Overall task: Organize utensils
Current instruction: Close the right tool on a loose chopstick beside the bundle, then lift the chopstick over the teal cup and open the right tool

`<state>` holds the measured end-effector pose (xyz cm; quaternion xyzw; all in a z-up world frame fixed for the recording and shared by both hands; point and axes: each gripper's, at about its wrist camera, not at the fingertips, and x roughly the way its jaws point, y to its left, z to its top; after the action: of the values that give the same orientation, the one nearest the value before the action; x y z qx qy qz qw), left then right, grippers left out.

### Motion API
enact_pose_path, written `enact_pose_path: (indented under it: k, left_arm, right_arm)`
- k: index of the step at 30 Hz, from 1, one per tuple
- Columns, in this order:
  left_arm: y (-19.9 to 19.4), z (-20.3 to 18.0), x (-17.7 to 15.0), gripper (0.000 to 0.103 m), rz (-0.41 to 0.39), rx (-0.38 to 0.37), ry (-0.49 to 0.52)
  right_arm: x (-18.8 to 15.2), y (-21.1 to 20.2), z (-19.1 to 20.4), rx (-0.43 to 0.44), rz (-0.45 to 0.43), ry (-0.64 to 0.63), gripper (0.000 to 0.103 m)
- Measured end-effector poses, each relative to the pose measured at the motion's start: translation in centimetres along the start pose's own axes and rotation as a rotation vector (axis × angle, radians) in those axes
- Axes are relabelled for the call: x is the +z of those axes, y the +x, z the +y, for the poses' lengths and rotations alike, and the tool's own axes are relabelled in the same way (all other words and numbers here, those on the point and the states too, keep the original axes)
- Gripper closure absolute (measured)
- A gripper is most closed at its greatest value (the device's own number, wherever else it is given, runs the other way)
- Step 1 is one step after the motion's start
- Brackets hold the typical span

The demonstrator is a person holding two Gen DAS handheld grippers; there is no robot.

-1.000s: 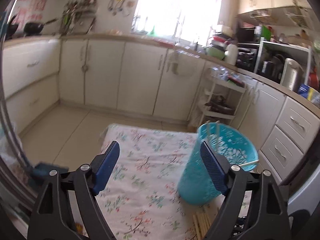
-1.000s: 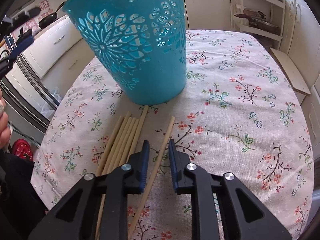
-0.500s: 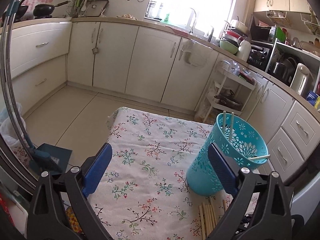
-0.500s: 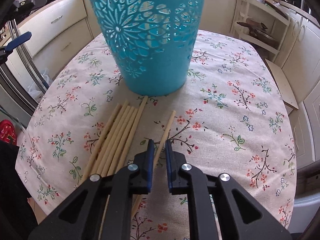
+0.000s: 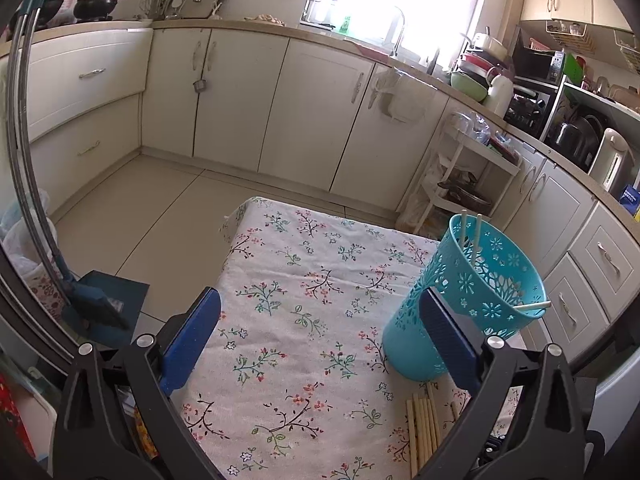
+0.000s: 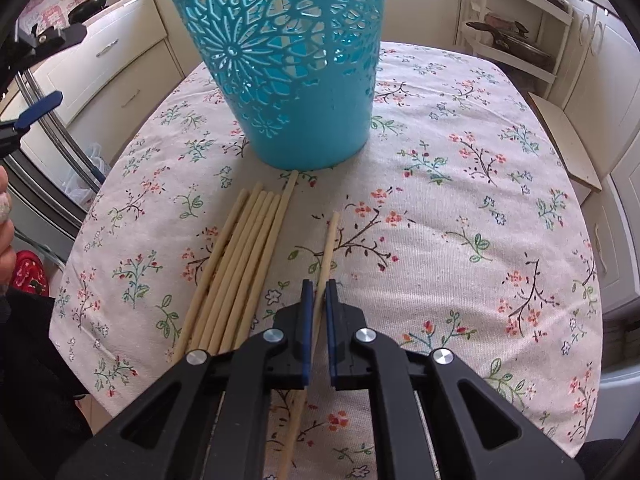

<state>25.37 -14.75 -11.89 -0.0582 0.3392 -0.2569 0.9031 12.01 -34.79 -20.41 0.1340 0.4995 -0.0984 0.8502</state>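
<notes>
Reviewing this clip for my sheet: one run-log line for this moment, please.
right gripper: shut on single chopstick | left gripper: open, empty | chopstick bundle: on tablecloth | basket: upright

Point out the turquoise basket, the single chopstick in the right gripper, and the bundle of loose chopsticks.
turquoise basket point(image 6: 280, 80), right wrist view, its patterned wall.
single chopstick point(image 6: 329, 240), right wrist view, its shaft ahead of the gripper.
bundle of loose chopsticks point(image 6: 244, 264), right wrist view, mid-shaft.
</notes>
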Motion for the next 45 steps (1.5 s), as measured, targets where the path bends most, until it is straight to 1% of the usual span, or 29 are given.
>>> enact_pose_path:
  k: [8, 16, 26, 31, 33, 34, 35, 36, 37, 38, 39, 40, 42, 45]
  left_arm:
    - [0.7, -0.1, -0.4, 0.007, 0.025, 0.014, 0.004]
    - [1.3, -0.9, -0.8, 0.007, 0.041, 0.025, 0.032]
    - [1.4, -0.7, -0.9, 0.007, 0.050, 0.034, 0.030]
    - [1.6, -0.9, -1.1, 0.007, 0.059, 0.041, 0.043]
    - [1.7, -1.1, -1.2, 0.007, 0.064, 0.043, 0.047]
    - [1.7, -1.1, -1.3, 0.007, 0.064, 0.044, 0.050]
    - [1.8, -1.1, -1.3, 0.007, 0.066, 0.047, 0.053]
    - [1.8, -1.1, -1.4, 0.007, 0.068, 0.050, 0.055]
    - [1.9, -1.1, -1.4, 0.007, 0.070, 0.053, 0.055]
    - [1.9, -1.1, -1.4, 0.007, 0.073, 0.054, 0.053]
    - [2.0, -1.1, -1.4, 0.007, 0.076, 0.054, 0.050]
    - [2.0, -1.0, -1.5, 0.007, 0.077, 0.054, 0.048]
    - [2.0, -1.0, -1.4, 0.007, 0.079, 0.055, 0.049]
    - [2.1, -0.9, -1.4, 0.007, 0.083, 0.054, 0.049]
  right_arm:
    - [-1.0, -1.8, -1.3, 0.060, -0.047, 0.078, 0.097]
    - [-0.6, -3.9, -1.7, 0.103, -0.113, 0.106, 0.097]
    - [1.0, -9.2, -1.5, 0.158, -0.254, 0.112, 0.097]
    - [2.1, -11.3, -1.8, 0.189, -0.311, 0.121, 0.097]
    - [2.4, -11.5, -1.6, 0.199, -0.307, 0.109, 0.097]
    - [2.6, -11.3, -1.4, 0.202, -0.284, 0.090, 0.097]
    - [2.6, -10.6, -0.8, 0.190, -0.242, 0.053, 0.097]
    - [2.5, -9.8, -0.2, 0.159, -0.206, 0.017, 0.097]
    - [2.2, -8.8, 0.3, 0.129, -0.172, -0.015, 0.093]
    - [1.9, -8.0, 0.5, 0.116, -0.152, -0.027, 0.086]
    - [1.4, -7.2, 0.6, 0.104, -0.138, -0.033, 0.063]
    - [1.1, -6.3, 0.7, 0.086, -0.128, -0.042, 0.054]
    - [0.5, -4.5, 0.9, 0.045, -0.105, -0.059, 0.054]
    - [0.3, -2.2, 0.5, 0.004, -0.069, -0.058, 0.070]
